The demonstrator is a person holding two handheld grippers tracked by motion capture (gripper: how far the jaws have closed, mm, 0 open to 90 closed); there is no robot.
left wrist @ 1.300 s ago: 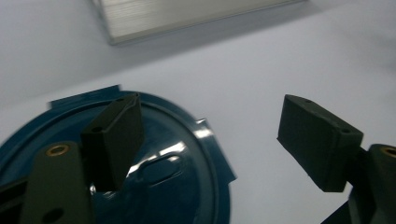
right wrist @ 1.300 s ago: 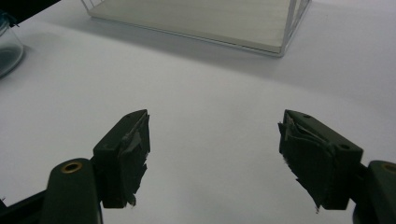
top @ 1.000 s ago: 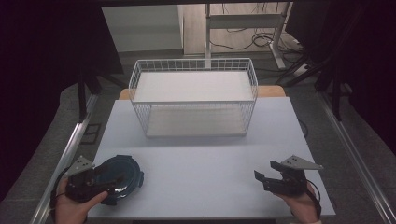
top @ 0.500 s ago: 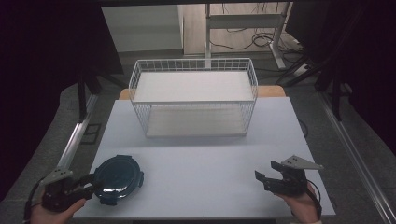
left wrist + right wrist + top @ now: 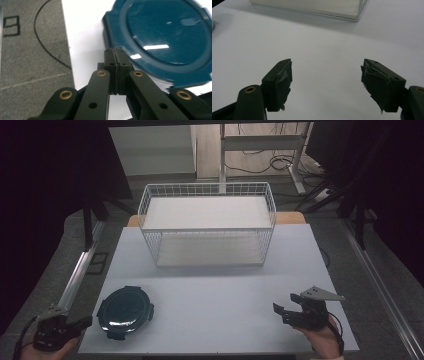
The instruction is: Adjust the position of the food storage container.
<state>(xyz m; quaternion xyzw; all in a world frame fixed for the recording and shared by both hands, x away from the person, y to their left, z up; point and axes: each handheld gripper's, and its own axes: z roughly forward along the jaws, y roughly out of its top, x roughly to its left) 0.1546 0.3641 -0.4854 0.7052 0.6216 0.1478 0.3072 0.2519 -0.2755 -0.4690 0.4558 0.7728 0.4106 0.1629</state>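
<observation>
My left gripper (image 5: pixel 116 56) is squeezed shut with nothing in it, its tips just beside the blue lid (image 5: pixel 124 311); my right gripper (image 5: pixel 327 72) is wide open, far away

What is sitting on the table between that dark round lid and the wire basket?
Nothing. In the high view the stretch of white table between the dark teal lid and the white wire basket is bare.
</observation>
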